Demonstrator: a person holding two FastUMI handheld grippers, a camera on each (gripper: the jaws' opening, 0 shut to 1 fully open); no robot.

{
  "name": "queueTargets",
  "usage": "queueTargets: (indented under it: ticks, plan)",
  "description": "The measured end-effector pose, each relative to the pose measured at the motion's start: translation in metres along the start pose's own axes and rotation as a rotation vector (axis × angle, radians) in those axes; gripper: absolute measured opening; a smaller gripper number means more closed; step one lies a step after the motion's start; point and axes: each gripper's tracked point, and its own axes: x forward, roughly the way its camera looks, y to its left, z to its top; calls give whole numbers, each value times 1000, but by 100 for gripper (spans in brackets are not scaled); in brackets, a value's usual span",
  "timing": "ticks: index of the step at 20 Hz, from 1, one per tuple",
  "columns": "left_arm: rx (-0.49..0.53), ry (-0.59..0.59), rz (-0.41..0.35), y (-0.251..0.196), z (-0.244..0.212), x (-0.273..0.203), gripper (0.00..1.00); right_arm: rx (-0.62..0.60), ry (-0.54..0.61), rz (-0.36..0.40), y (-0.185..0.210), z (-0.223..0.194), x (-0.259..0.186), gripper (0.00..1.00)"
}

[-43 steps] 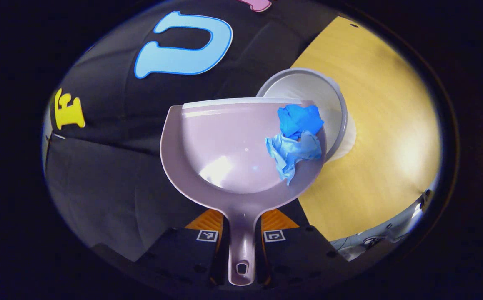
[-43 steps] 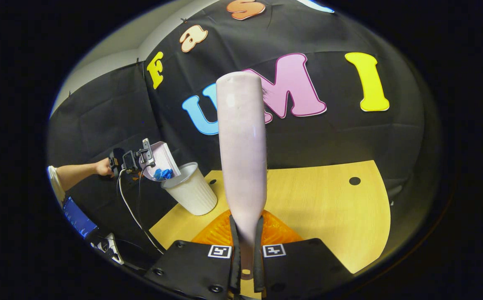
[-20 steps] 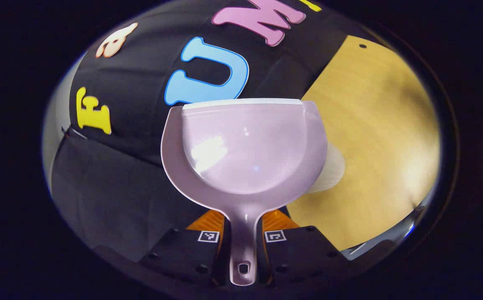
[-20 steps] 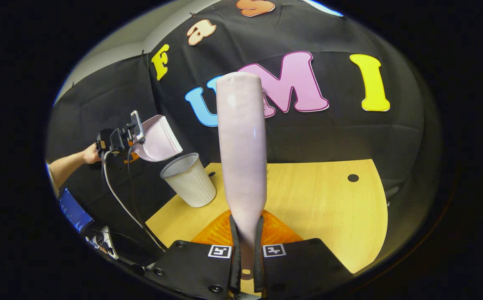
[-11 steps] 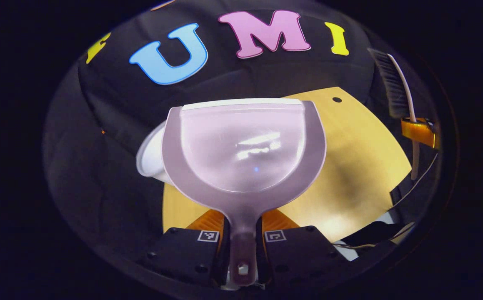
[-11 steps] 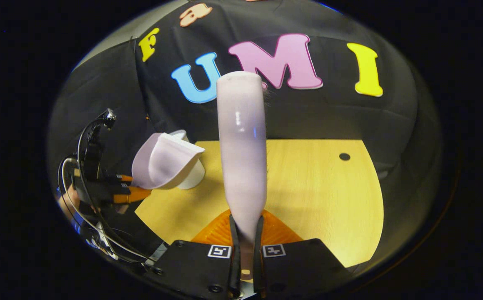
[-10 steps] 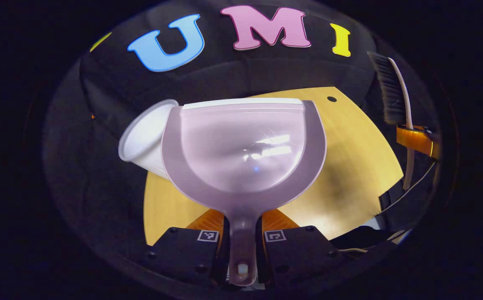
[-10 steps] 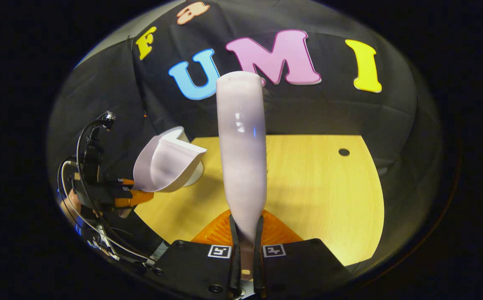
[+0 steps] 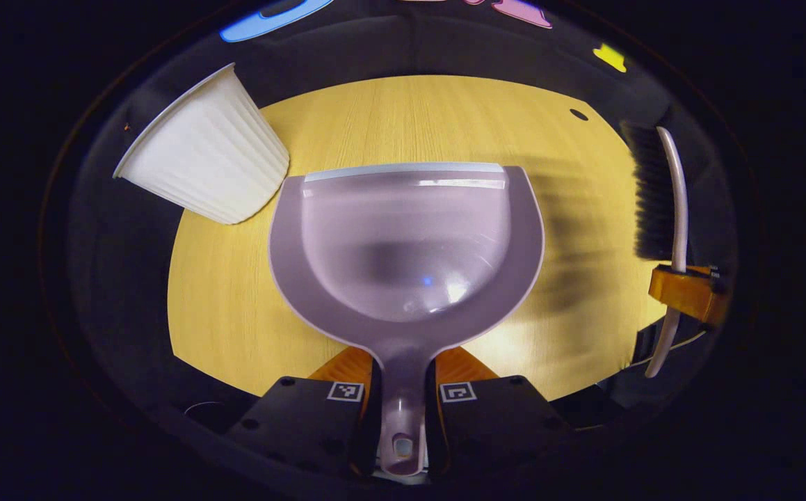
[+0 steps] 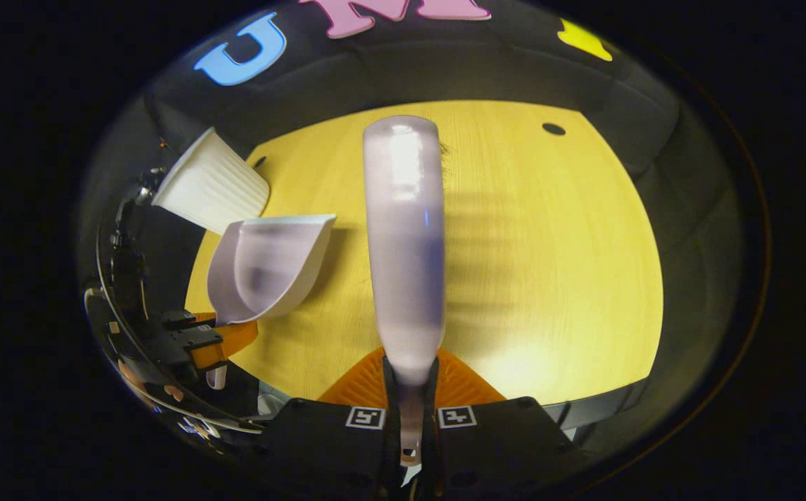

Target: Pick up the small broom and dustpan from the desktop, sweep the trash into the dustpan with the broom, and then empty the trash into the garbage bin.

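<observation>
Your left gripper (image 9: pixel 403 417) clamps the handle of the dustpan (image 9: pixel 406 250), both fingers pressed on it, holding the pan above the wooden desk (image 9: pixel 403 118). The white bin (image 9: pixel 204 163) stands at the far left. Your right gripper (image 10: pixel 409 421) pinches the broom (image 10: pixel 404 243) by its handle, to the right of the dustpan.

- In the left gripper view, the left gripper (image 9: pixel 403 396) clamps the dustpan (image 9: pixel 406 243) by its handle, pan held above the table (image 9: pixel 222 306).
- The garbage bin (image 9: pixel 204 156) stands on the table, up and left of the dustpan.
- The broom (image 9: pixel 660 202) sits at the far right, gripped in the right gripper (image 9: pixel 688 292).
- In the right gripper view, the dustpan lies left of the broom, with the bin behind it.
</observation>
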Motion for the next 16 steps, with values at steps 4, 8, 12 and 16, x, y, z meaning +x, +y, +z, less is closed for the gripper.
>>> queueTargets:
  ticks: [4,8,12,16]
  plan:
    - [2,67,-15,-11,-13,23,24,7,135,-59,-2,-26,50,13]
    - [-27,134,-54,-22,-33,47,24,7,204,-109,2,-44,75,13]
    - [-4,124,-44,-20,-31,50,24,24,248,-117,4,-62,86,13]
    - [-21,135,-53,-21,-32,48,27,17,230,-131,7,-59,86,16]
